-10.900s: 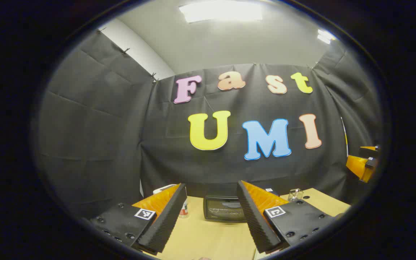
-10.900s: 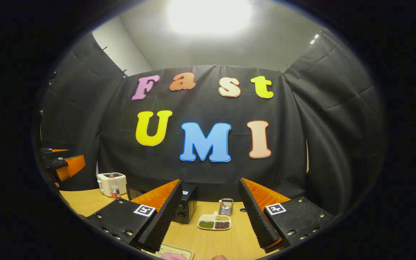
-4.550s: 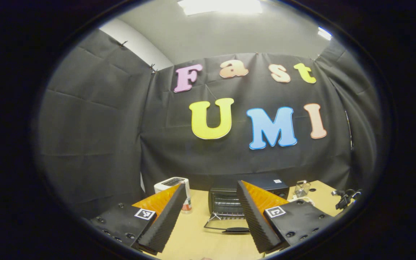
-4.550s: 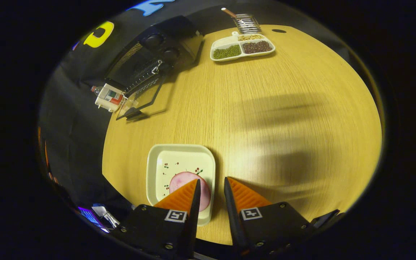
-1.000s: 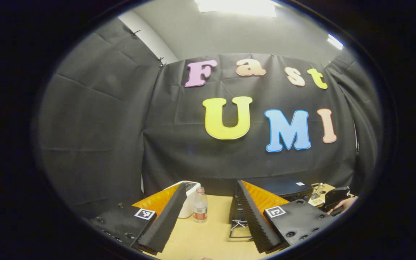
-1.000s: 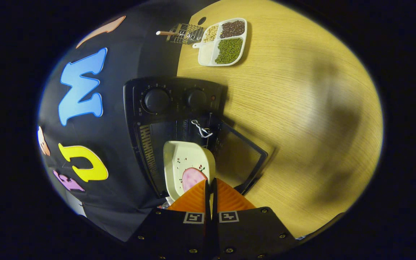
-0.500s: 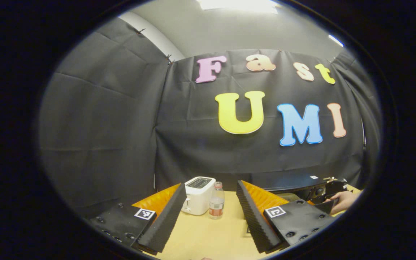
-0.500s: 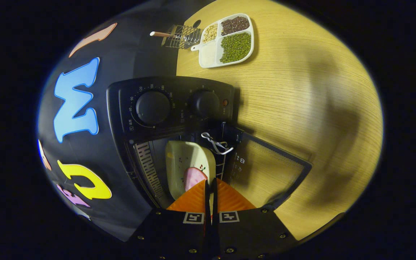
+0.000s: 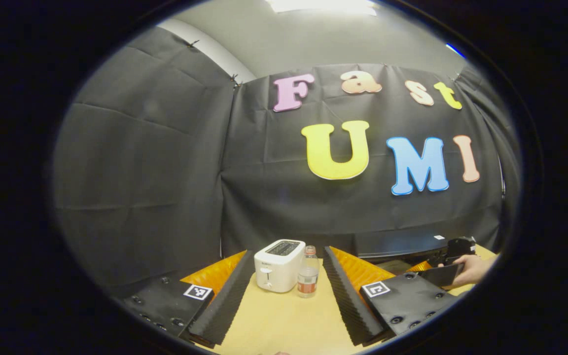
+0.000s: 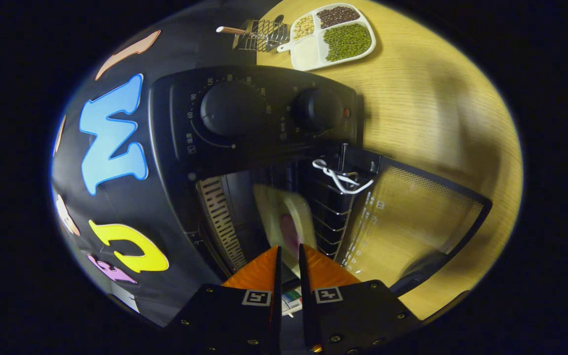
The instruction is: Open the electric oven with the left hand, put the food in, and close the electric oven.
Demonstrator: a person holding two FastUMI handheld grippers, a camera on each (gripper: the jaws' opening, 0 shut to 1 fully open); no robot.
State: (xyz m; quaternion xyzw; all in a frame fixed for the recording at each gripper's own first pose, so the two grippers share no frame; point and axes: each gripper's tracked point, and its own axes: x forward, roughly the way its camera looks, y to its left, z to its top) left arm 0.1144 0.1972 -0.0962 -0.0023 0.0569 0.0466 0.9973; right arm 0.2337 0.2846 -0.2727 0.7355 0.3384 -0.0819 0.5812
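The black electric oven lies turned on its side in the right gripper view, its glass door folded down onto the wooden table. A cream plate carrying a pink slice of food is blurred inside the oven cavity, on the wire shelf. My right gripper sits at the cavity mouth, its fingers a small gap apart around the plate's near rim. My left gripper is held open and empty above the table, left of the oven. A hand holds the other gripper at the oven front.
A white toaster and a small bottle stand at the back, ahead of the left gripper. Beyond the oven lie a divided dish of beans and a wire holder. Bare tabletop lies right of the door.
The right gripper pushed the plate deeper into the oven and its fingers have parted slightly from the tight pinch. The left gripper swung left, bringing the toaster and bottle between its fingers.
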